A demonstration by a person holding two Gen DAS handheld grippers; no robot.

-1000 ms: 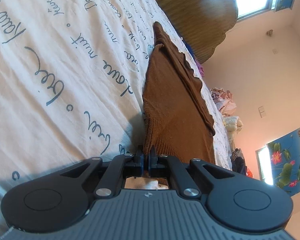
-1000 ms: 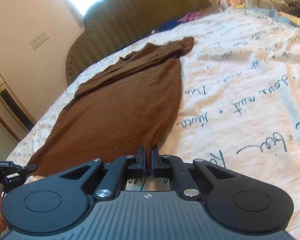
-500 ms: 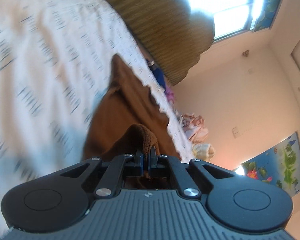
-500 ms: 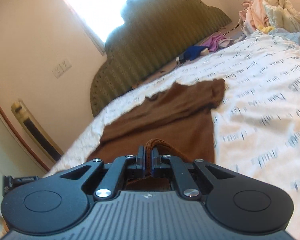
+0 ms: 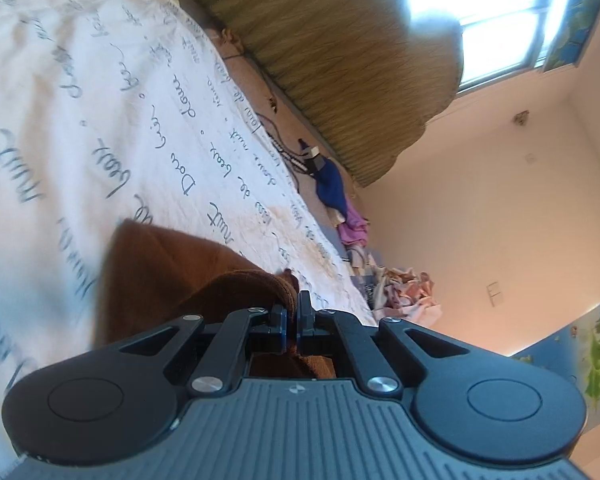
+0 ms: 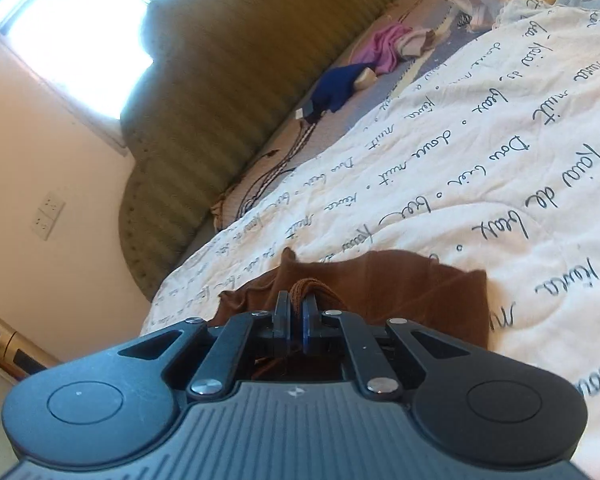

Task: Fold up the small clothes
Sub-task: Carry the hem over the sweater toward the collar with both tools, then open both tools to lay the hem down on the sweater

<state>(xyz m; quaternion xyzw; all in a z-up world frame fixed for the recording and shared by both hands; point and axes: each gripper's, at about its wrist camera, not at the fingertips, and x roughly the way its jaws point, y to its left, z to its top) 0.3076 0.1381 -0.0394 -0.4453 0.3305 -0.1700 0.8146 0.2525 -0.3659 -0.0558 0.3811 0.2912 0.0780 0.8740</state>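
A brown knit garment [image 5: 172,264] lies on a white bedsheet with blue script [image 5: 80,120]. My left gripper [image 5: 292,306] is shut on the garment's hem, which bunches up over the fingers. In the right wrist view the same brown garment [image 6: 400,280] lies folded under my right gripper [image 6: 296,306], which is shut on its ribbed hem. Only a short stretch of the garment shows beyond each gripper. The rest of it is hidden under the gripper bodies.
An olive padded headboard [image 6: 240,80] stands at the far end of the bed. A blue cloth [image 6: 340,84] and a pink cloth [image 6: 384,46] lie near it, beside a cable [image 6: 284,160]. More clothes are piled at the far side [image 5: 404,292].
Both grippers have carried the garment's hem forward toward the headboard, folding the garment over itself. Much less of the garment shows ahead of the grippers than a second ago.
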